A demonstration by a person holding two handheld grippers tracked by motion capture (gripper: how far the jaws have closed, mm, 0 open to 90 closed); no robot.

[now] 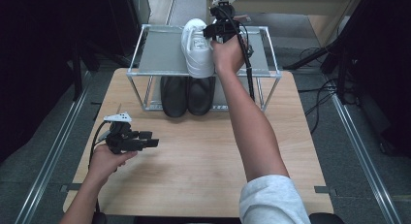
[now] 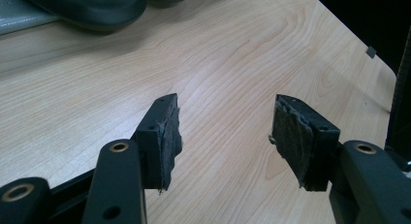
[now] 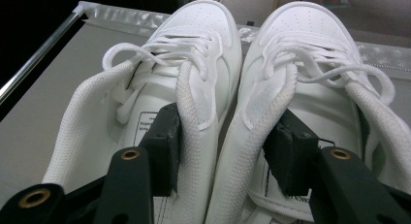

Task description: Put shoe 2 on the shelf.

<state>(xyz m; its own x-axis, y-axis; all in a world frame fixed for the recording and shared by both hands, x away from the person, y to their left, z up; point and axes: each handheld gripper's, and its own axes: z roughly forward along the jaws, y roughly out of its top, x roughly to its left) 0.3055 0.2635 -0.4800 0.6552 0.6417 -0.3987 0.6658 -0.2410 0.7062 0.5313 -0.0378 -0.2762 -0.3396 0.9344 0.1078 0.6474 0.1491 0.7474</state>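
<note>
I see a pair of black shoes (image 1: 187,95) on the lower tier of a metal-framed shelf (image 1: 160,52), below and nearer than the right gripper. The wooden surface (image 1: 203,156) lies under the left gripper. Far right, what may be cables (image 1: 315,95) trail across the floor.

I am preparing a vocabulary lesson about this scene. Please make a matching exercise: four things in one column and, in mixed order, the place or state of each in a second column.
Things:
1. white sneakers
2. black shoes
3. left gripper
4. right gripper

Places or states:
A. below the top shelf of the rack
B. over the bare wooden table, jaws open, nothing between them
C. on the top shelf of the rack
D. one jaw inside each white sneaker

Pairs: 1-C, 2-A, 3-B, 4-D
</note>
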